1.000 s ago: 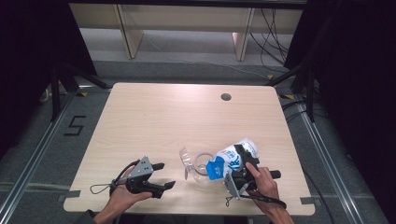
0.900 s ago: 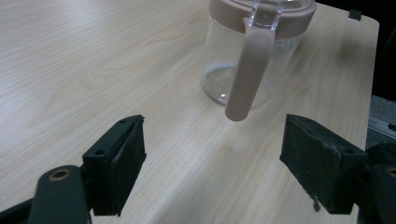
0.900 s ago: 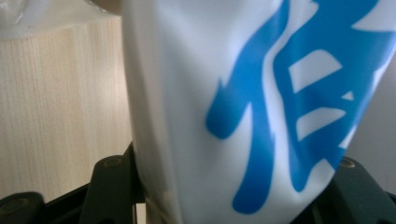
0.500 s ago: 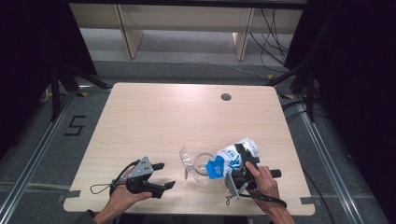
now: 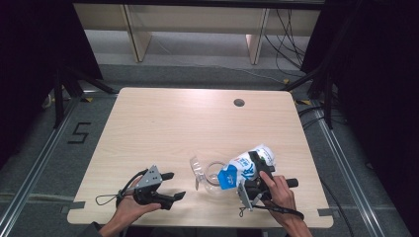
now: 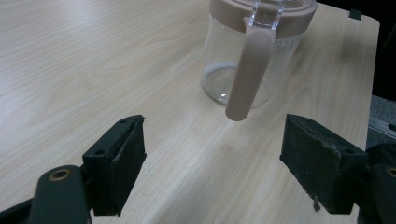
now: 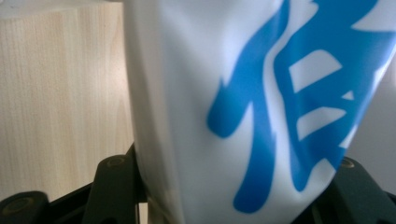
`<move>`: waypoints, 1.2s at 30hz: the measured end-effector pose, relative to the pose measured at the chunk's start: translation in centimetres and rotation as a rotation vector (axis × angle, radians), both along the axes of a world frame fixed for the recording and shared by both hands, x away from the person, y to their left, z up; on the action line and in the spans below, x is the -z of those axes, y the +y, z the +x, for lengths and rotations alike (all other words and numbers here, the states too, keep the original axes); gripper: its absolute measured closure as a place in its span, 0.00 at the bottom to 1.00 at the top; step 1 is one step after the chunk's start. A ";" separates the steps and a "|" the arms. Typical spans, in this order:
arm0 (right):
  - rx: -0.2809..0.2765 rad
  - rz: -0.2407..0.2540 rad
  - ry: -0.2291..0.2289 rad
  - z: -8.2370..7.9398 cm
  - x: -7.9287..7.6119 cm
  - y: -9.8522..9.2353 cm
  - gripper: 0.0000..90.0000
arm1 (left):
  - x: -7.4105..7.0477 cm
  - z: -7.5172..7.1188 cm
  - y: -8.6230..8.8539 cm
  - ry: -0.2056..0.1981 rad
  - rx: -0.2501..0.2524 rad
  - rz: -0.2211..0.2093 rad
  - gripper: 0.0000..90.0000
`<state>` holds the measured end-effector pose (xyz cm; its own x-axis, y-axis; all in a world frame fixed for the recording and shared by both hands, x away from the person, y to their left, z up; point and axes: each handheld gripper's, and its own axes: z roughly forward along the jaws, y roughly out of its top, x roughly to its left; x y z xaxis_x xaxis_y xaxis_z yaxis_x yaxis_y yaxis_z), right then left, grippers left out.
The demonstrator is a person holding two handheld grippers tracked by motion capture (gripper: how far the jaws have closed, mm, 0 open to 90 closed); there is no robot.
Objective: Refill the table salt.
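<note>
Nothing has shifted since a second ago: both hands hold their places at the near edge of the table [image 5: 163, 123]. Right gripper [image 5: 253, 178] clamps a white-and-blue bag [image 5: 244, 167], tilted with its mouth over a clear glass pitcher [image 5: 213, 175] just left of it. Left gripper [image 5: 168, 186] rests on the tabletop with jaws wide apart and empty, facing the pitcher's pinkish handle [image 6: 247, 74].

i read a "5" marked on the floor [image 5: 79, 133] left of the table, blue characters on the white pouch [image 5: 247, 168], illegible to me
</note>
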<state>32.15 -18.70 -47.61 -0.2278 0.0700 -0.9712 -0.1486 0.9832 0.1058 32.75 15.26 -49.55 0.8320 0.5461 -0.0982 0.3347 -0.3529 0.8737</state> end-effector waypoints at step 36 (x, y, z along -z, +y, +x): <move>-0.038 -0.109 -0.048 0.2 -0.4 0.3 0.52 | 0.0 0.0 0.0 0.001 0.000 0.000 0.24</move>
